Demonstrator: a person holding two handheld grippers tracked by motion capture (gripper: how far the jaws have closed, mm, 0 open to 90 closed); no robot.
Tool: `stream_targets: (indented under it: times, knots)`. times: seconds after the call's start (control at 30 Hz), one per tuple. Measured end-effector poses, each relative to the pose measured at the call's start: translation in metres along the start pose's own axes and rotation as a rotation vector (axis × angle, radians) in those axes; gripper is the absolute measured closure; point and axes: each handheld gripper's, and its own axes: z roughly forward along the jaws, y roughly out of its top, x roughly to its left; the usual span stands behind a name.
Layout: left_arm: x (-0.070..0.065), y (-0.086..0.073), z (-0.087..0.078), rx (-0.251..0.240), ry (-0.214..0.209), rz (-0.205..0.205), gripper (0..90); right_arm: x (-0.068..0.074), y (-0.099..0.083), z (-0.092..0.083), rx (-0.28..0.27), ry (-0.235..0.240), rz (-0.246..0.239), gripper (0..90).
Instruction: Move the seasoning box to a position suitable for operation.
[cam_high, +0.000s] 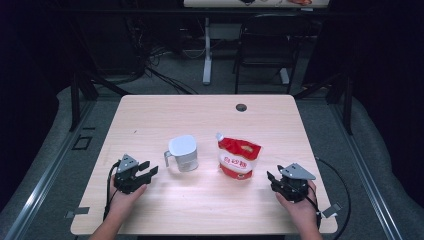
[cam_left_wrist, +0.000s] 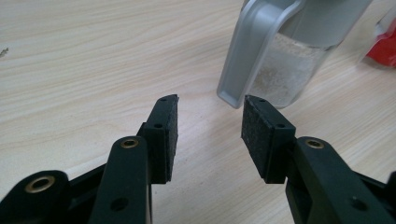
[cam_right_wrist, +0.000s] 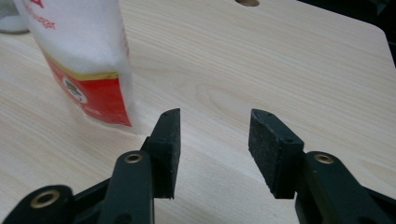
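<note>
The lidded jug (cam_left_wrist: 285, 60) was seen just beyond the left gripper (cam_left_wrist: 210, 126), the red-and-white pouch (cam_right_wrist: 88, 60) beside the right gripper (cam_right_wrist: 215, 140); both grippers were spread, empty, on the wooden table (cam_high: 200, 115) in a dark room.

A pale wood-grain surface (cam_high: 150, 115) with fine tan streaks carries a jug (cam_high: 182, 153) with a light grey lid and handle; its clear body shows a whitish, grainy filling. Beside it stands a pouch (cam_high: 239, 158), red at the top and bottom with a white middle band, red lettering and a thin gold line. The left gripper (cam_high: 148, 169) and right gripper (cam_high: 272, 177) are matte black, with brass-coloured rivets and dark, felt-like fingers (cam_left_wrist: 164, 135). The floor (cam_high: 190, 80) is grey.
</note>
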Motion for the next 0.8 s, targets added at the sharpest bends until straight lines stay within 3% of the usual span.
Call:
stream_targets:
  times: [0.1,0.13,0.2,0.33,0.5,0.8]
  knots:
    - [-0.001,0.001,-0.001,0.001,0.0,0.007,55.5,0.002,0.0,0.0,0.001,0.005,0.0,57.2]
    - [-0.003,0.001,-0.001,-0.007,-0.008,0.003,55.6,0.002,0.0,-0.001,0.008,0.018,0.011,61.8]
    - [-0.004,0.002,-0.001,-0.01,0.005,-0.006,56.4,0.002,0.001,-0.003,0.008,0.083,0.054,64.3]
    - [-0.007,0.004,0.0,-0.008,0.027,-0.009,60.0,0.0,0.001,-0.006,0.019,0.072,0.051,68.2]
    - [-0.011,0.004,0.0,-0.013,0.047,0.005,58.2,-0.003,0.003,-0.01,-0.004,0.065,0.066,68.3]
    - [-0.02,0.012,0.002,-0.035,0.044,-0.009,56.3,-0.001,0.003,-0.011,-0.011,0.07,0.081,65.9]
